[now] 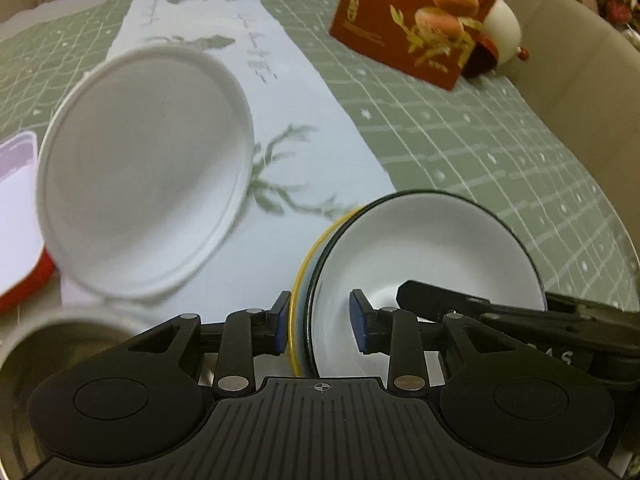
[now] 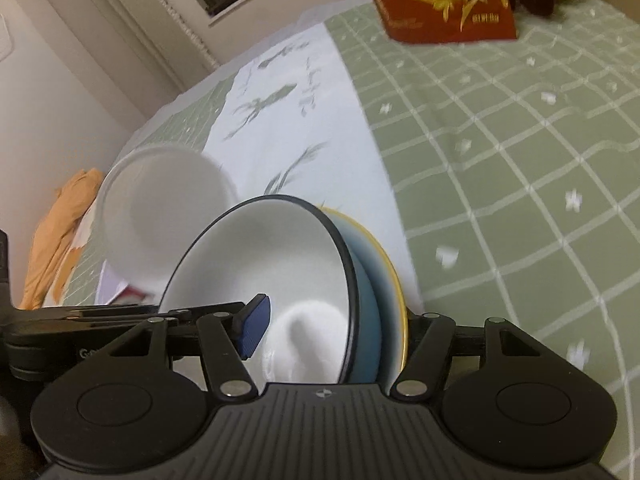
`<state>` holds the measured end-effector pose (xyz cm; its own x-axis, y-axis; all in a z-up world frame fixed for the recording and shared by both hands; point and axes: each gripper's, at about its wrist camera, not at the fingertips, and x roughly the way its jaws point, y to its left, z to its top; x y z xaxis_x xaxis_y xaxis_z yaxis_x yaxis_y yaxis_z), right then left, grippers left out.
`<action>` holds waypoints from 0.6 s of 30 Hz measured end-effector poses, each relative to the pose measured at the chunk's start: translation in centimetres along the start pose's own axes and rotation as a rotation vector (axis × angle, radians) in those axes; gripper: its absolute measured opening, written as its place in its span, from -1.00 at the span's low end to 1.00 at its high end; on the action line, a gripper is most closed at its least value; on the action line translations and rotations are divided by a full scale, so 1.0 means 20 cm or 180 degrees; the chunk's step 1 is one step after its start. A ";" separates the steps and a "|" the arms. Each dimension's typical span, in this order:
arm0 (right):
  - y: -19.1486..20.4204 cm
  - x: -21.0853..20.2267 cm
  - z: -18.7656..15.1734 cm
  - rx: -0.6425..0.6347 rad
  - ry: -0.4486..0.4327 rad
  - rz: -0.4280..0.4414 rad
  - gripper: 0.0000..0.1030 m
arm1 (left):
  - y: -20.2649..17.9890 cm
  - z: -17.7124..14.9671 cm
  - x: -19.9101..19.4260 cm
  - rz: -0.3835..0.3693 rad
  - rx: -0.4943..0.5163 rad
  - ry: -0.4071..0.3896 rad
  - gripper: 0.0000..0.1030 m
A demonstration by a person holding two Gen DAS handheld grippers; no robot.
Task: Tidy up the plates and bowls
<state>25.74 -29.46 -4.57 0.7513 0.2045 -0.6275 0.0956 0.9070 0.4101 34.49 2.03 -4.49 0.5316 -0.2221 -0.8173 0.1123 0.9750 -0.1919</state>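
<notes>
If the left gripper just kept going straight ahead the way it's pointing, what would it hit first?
The left gripper already straddles the stacked rims, so it would meet the dark-rimmed bowl and the yellow-rimmed plate under it first. Whether its fingers touch them yet is unclear.

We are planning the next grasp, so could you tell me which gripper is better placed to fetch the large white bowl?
Probably left: the large white bowl sits just ahead-left of the left gripper, whereas the right gripper would have to cross the stacked bowls it straddles.
</notes>
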 end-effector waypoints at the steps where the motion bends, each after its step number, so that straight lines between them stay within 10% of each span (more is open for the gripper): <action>1: 0.00 0.01 0.02 -0.0012 -0.0017 -0.0018 0.24 | 0.01 0.00 0.00 -0.0009 -0.0040 -0.0076 -0.36; 18: 0.00 0.08 -0.05 -0.0016 0.0082 -0.0217 0.29 | 0.07 -0.08 -0.03 -0.0254 -0.0330 0.0018 -0.57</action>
<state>26.28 -28.74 -6.19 0.7260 0.1515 -0.6708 0.1428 0.9210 0.3625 33.04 3.58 -5.23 0.5196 -0.2994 -0.8002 0.0666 0.9480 -0.3114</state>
